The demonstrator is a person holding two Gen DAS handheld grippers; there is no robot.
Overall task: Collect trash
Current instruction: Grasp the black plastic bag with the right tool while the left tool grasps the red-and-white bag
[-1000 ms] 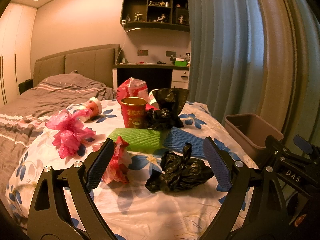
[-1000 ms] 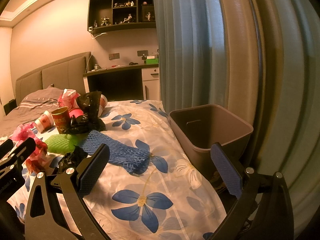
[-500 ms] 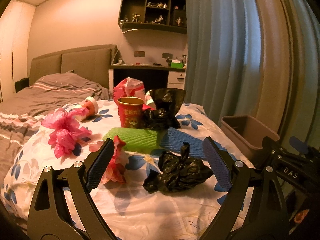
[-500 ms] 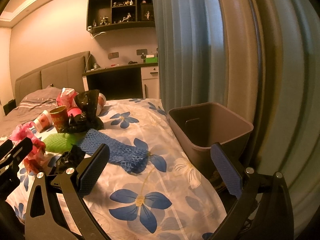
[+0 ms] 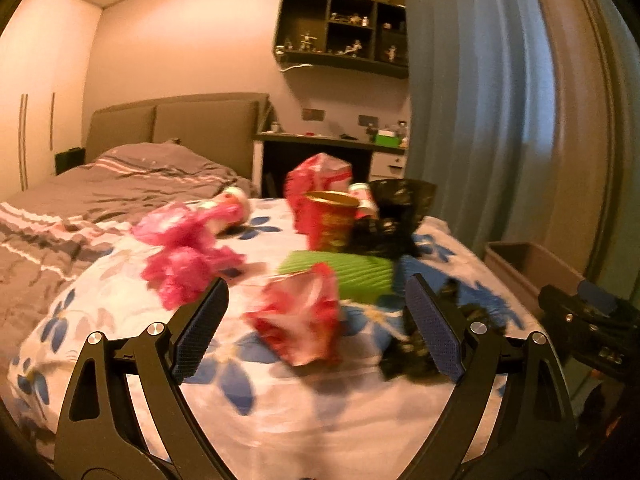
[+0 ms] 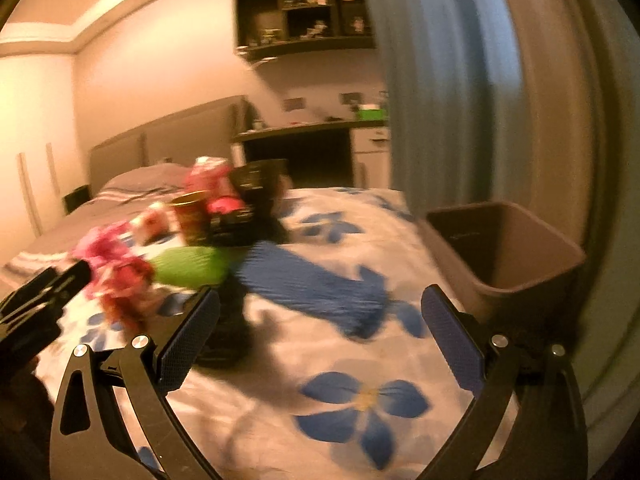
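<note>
Left gripper (image 5: 316, 312) spread wide, empty, framing crumpled red wrapper (image 5: 300, 316) at frame centre on floral bedspread (image 5: 280, 408). Black bag (image 5: 412, 344) behind right finger, blurred. Right gripper (image 6: 320, 328) also wide, holding nothing; blue foam net (image 6: 308, 280) above centre, brown bin (image 6: 520, 248) at right edge beside bed.

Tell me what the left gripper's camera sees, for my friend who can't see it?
The open left gripper points at a crumpled red wrapper on a flowered bedspread. Pink bags, a red cup, green foam and black bags lie around it, blurred.
</note>
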